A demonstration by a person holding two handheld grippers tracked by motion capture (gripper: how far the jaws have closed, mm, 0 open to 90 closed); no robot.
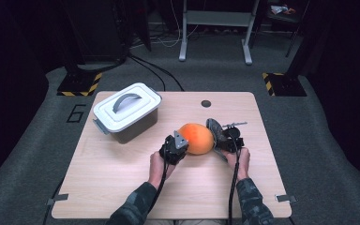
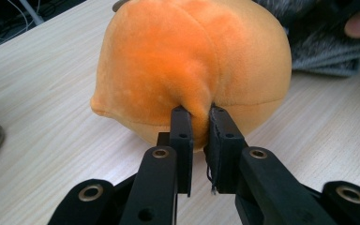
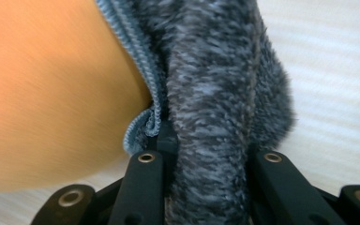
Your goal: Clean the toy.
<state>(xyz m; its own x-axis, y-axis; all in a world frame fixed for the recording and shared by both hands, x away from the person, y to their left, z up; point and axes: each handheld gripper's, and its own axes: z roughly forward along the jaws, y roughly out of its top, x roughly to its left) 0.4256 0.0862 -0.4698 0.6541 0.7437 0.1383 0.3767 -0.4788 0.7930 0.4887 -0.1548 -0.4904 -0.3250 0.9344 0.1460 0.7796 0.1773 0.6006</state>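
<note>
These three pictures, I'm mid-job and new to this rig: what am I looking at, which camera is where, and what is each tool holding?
No robot here: a person at a wooden table holds a two-jaw gripper in each hand. The wide picture comes from a fixed camera above, looking down. The other two come from cameras riding on the grippers, looking along their black jaws. The left gripper is shut, pinching a fold of the orange plush toy. The right gripper is clamped on a fuzzy grey knit piece with a ribbed blue edge, pressed against the toy. A closed white lidded box sits at the table's far left.
</note>
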